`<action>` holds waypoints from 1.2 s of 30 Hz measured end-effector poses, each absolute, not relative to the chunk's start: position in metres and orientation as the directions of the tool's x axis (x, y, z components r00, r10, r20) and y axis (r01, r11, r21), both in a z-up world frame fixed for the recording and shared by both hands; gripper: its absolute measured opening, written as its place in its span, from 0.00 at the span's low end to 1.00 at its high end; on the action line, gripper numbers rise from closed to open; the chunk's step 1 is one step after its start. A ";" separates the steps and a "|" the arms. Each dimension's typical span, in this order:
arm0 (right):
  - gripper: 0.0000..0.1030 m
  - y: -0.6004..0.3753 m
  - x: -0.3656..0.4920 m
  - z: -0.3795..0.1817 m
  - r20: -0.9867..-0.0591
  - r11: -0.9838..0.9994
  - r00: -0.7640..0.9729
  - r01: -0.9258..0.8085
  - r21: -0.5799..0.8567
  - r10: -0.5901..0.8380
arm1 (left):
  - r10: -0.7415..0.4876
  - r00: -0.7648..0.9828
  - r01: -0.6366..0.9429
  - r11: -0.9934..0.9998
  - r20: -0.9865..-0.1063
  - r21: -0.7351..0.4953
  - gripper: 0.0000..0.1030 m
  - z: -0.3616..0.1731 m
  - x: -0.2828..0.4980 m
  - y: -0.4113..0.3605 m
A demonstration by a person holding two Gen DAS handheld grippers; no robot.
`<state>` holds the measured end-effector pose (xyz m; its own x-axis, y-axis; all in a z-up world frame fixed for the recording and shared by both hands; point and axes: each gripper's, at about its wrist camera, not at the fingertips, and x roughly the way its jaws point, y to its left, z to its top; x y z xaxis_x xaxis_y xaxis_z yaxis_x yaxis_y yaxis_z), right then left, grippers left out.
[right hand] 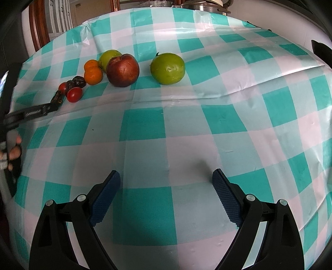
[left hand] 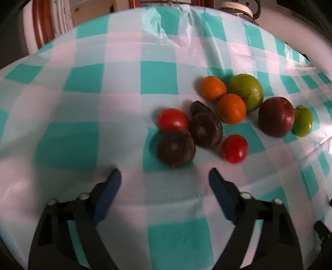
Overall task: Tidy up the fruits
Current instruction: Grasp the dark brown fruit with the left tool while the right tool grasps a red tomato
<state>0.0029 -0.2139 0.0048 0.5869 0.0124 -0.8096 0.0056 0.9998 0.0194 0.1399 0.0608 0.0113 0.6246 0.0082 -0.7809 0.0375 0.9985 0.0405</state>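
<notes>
On the checked tablecloth (left hand: 83,83) lies a cluster of fruit. The left wrist view shows dark dates (left hand: 176,148), two red tomatoes (left hand: 173,120), two oranges (left hand: 231,108), a green fruit (left hand: 247,91), a dark red apple (left hand: 276,116) and another green fruit (left hand: 303,121). My left gripper (left hand: 164,172) stands open just short of the nearest date, nothing between its fingers. My right gripper (right hand: 166,172) is open over bare cloth, well short of the apple (right hand: 122,70) and a lone green fruit (right hand: 167,68). One left gripper finger (right hand: 35,112) shows next to a date (right hand: 57,98).
A person's hand (right hand: 12,153) holds the left gripper at the left edge of the right wrist view. Wooden chair backs (left hand: 42,25) and metal pots (right hand: 207,7) stand beyond the far table edge. The cloth is wrinkled at the back (left hand: 157,27).
</notes>
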 end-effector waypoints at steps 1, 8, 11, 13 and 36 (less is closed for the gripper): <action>0.85 -0.214 0.003 0.005 -0.810 1.000 0.587 0.006 0.019 0.012 | -0.003 0.624 0.042 0.999 -0.782 0.029 0.78 0.012 0.147 0.063; 0.85 -0.212 0.003 0.004 -0.808 1.000 0.588 -0.011 0.020 0.022 | -0.071 0.612 0.080 0.996 -0.788 -0.027 0.40 0.012 0.159 0.071; 0.84 -0.198 0.010 0.006 -0.804 0.996 0.589 -0.082 0.043 0.083 | -0.082 0.617 0.057 0.997 -0.782 -0.060 0.39 0.015 0.142 0.079; 0.83 -0.182 0.020 0.008 -0.792 0.991 0.600 -0.131 0.039 0.111 | -0.094 0.623 0.034 0.995 -0.776 -0.094 0.39 0.019 0.124 0.084; 0.35 -0.029 0.162 0.008 -0.788 0.915 0.560 -0.402 0.012 0.256 | -0.029 0.704 -0.087 0.988 -0.709 -0.127 0.39 0.035 0.063 0.098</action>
